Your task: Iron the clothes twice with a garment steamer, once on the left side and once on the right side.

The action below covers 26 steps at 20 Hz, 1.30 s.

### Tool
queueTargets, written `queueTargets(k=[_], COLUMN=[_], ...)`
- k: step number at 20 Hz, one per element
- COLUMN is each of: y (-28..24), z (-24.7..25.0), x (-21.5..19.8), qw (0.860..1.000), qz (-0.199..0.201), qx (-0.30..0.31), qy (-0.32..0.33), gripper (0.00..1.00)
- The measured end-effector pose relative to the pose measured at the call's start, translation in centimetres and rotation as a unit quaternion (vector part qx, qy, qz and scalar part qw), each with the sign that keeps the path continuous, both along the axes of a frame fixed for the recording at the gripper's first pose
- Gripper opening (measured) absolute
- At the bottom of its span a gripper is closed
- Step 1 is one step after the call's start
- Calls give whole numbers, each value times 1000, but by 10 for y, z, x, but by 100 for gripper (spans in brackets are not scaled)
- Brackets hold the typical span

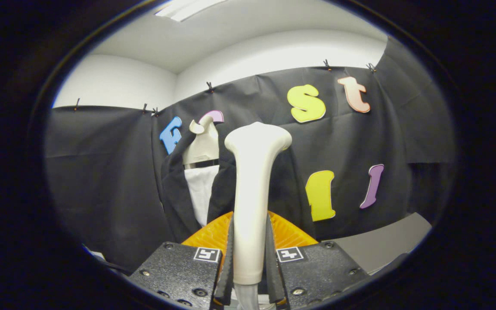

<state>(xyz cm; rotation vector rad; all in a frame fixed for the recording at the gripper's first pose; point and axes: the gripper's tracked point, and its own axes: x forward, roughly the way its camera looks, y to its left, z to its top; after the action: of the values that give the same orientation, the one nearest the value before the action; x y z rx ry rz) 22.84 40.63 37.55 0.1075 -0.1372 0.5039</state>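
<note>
My gripper (250, 258) is shut on the handle of a cream white garment steamer (253, 185), which stands upright between the fingers, its head at the top turned away from me. Beyond it, slightly to the left, a dark jacket (175, 189) over a white shirt (199, 189) hangs on a cream mannequin neck (202, 146) against the booth wall. The steamer head is level with the jacket's right shoulder and covers that side of the garment.
An orange ribbed part (289, 234) shows just behind the fingers, on both sides of the steamer handle. A grey table top (385, 245) lies at the lower right. Black cloth walls close off the back and both sides.
</note>
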Motion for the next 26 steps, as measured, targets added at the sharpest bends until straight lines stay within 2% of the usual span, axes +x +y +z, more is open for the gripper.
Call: queueTargets(k=[8, 26], y=[18, 7], z=[-24, -121], x=[5, 6], qw=[999, 993], qz=[-18, -36], qx=[-27, -72], qy=[17, 86], gripper=[34, 34])
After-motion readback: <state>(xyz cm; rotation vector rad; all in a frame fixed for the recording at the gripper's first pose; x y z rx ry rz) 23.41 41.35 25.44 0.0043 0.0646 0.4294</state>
